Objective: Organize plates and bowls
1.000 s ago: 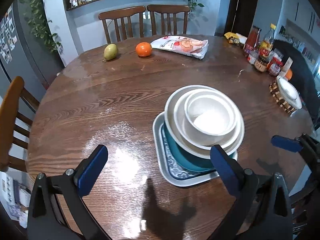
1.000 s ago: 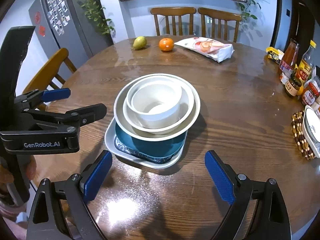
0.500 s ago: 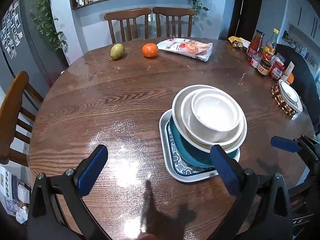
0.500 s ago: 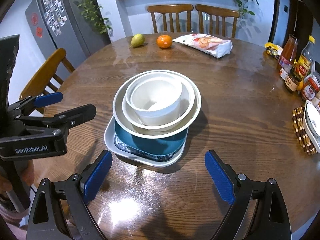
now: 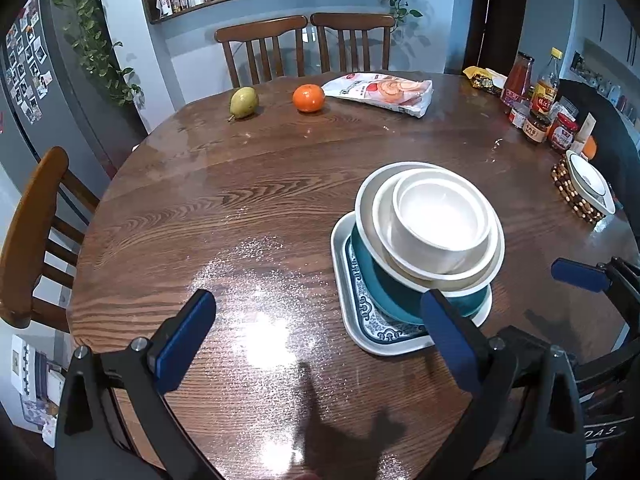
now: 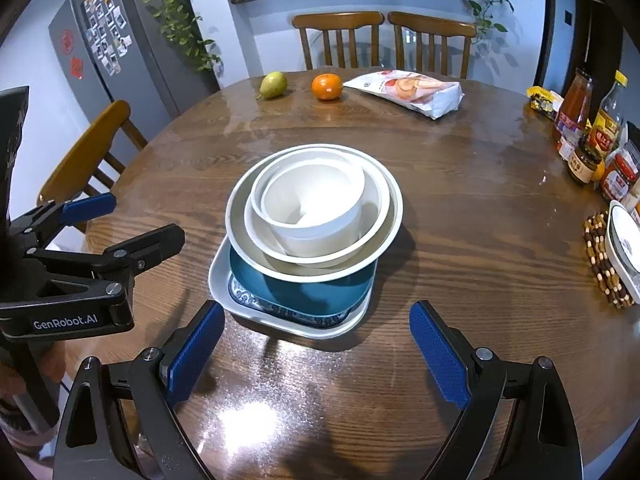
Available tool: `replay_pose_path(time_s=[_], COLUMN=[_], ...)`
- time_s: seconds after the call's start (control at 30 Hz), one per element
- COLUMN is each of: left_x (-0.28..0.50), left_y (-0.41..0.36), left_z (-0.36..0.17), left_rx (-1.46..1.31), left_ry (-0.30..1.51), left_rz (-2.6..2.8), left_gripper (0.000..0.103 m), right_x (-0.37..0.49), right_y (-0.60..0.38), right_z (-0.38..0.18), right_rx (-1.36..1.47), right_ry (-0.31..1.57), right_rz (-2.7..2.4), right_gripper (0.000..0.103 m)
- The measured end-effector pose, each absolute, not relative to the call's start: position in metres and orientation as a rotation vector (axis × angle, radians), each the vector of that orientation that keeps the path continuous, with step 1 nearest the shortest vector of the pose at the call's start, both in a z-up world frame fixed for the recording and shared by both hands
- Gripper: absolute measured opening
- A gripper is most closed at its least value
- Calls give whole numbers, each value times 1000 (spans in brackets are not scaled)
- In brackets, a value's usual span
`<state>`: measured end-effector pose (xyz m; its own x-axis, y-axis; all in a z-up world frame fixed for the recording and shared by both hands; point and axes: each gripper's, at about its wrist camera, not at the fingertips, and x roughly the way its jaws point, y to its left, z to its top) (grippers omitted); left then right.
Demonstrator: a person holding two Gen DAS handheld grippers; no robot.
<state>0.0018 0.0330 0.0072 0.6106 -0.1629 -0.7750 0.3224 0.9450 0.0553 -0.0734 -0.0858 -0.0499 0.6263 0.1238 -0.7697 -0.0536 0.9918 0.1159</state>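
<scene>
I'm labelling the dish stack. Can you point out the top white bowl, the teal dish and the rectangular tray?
top white bowl (image 6: 316,196): right wrist view, inside bottom.
teal dish (image 6: 304,292): right wrist view, near outer wall.
rectangular tray (image 5: 340,248): left wrist view, left rim.

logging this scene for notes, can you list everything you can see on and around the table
bowls: 3, white, nested atop stack, table centre
plate: 1, teal, under bowls
tray: 1, white, blue pattern, stack bottom
pear: 1, green, far edge
orange: 1, beside pear
snack bag: 1, white, far edge
jars and bottles: several, right edge
chairs: 3, wooden
table: 1, brown
left gripper: open, empty
right gripper: open, empty
</scene>
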Motion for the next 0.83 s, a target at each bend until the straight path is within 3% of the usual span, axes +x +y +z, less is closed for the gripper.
replay_pose_path(time_s=[0.83], left_x=[2], left_y=[31], left_z=[1], left_rx=[222], left_ry=[888], left_rz=[-270], left_gripper=[102], right_x=[-70], right_y=[-85], right_z=[-48], right_rx=[82], right_ry=[893], right_rz=[98], right_gripper=[94])
